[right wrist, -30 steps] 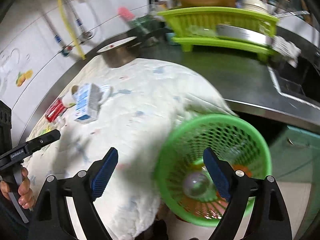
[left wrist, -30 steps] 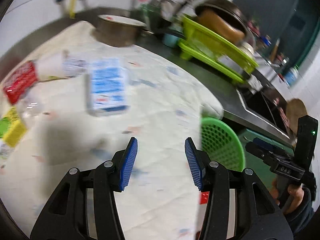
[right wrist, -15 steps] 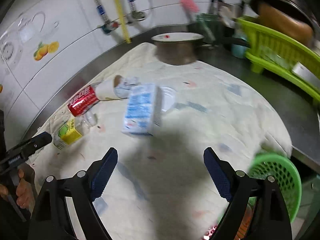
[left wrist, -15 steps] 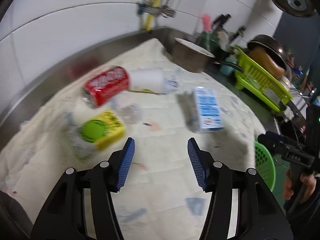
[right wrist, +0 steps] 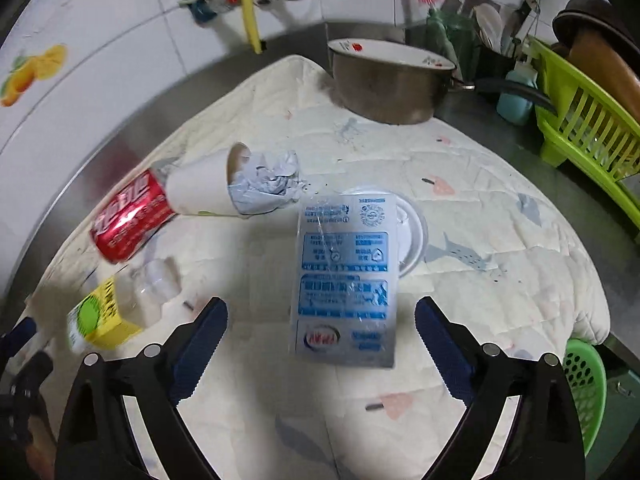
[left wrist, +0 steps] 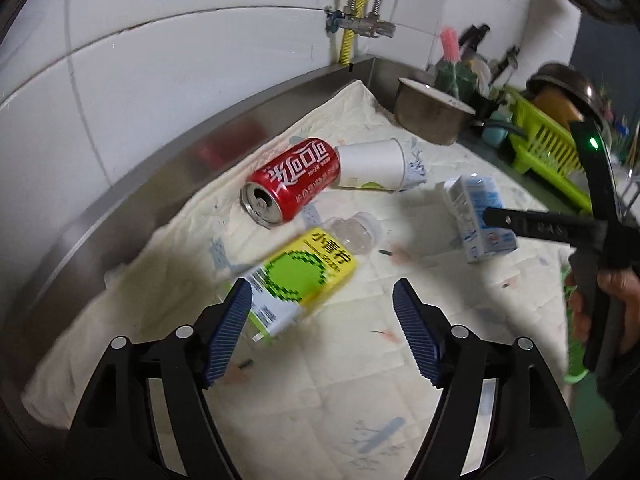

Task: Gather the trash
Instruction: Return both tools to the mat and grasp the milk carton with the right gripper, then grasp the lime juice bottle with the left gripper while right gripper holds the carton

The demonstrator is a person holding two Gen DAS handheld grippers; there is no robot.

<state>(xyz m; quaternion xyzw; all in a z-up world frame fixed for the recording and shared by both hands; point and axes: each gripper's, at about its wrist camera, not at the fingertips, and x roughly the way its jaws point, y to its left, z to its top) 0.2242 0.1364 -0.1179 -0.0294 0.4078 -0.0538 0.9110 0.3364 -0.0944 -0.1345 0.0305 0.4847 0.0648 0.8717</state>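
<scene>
Having swung away from the green basket (right wrist: 584,384) at the cloth's (right wrist: 500,184) right edge, both wide-open, empty grippers now face the remaining trash: left gripper (left wrist: 322,330) nearing the yellow carton (left wrist: 304,284), right gripper (right wrist: 320,344) the blue carton (right wrist: 346,276) mid-cloth

Both grippers swing from the basket to the litter on the cloth

The left gripper (left wrist: 322,322), a second ago over bare quilted cloth beside the green mesh basket (right wrist: 584,384), now hangs spread wide just over the yellow-and-green drink carton (left wrist: 304,280), with the red soda can (left wrist: 292,182) beyond. The right gripper (right wrist: 320,344), earlier straddling the basket's mouth, now frames the blue-and-white milk carton (right wrist: 346,276); the basket has slid to its lower right edge.
</scene>
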